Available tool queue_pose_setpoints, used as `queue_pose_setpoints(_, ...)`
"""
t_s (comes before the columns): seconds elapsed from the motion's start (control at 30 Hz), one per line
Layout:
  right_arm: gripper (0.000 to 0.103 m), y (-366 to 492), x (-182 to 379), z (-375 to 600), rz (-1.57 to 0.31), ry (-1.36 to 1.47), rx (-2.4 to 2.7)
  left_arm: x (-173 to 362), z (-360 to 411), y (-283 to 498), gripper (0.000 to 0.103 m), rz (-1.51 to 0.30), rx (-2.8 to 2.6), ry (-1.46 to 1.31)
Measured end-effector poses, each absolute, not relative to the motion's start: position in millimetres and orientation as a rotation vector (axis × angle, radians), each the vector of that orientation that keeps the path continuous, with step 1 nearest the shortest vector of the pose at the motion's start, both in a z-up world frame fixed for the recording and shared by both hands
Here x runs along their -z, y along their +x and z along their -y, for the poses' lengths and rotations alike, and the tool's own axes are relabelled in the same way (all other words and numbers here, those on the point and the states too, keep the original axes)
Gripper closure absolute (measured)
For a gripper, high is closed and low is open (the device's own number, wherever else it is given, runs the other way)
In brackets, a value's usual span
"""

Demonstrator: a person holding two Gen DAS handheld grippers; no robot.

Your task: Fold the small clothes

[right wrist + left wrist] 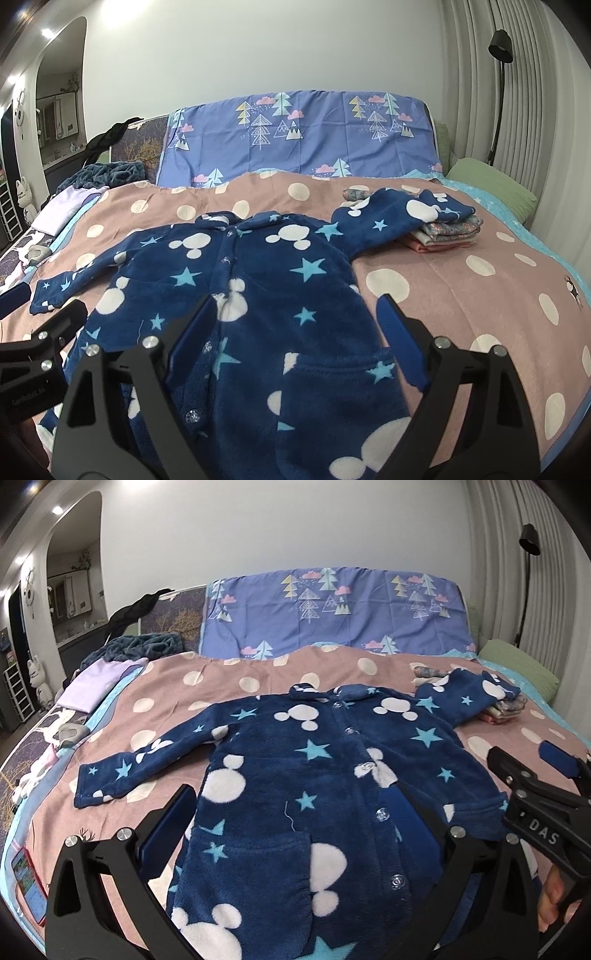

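Fleece pyjama jacket lies flat, buttoned, mid-bed. Left hand-held gripper and right hand-held gripper hover wide open, empty. Advice: pinch the 9 o'clock sleeve at its cuff, fold inward.

Navy fleece jacket, white mouse-heads, blue stars; pink blanket, cream dots.

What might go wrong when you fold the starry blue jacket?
1. The jacket's far sleeve lies over the folded pile, so pulling it might topple the pile.
2. Both the left gripper and the right gripper are open above the jacket; a shallow pinch of the fluffy fleece may slip.
3. The bottom buttons look undone, so the front may gape.
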State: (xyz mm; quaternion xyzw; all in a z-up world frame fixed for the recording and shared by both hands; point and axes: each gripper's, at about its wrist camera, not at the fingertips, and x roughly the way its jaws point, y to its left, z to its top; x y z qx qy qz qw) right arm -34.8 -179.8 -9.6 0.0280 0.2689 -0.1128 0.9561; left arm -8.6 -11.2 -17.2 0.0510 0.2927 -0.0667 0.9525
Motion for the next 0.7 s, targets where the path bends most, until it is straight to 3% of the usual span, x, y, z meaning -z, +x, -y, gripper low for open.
queue_pose_setpoints(0.7,0.047,-31.2,13.2,177.8,-0.568,0.066,0.212,14.0,7.8,-8.6,0.001,-0.573,0.135,0.099)
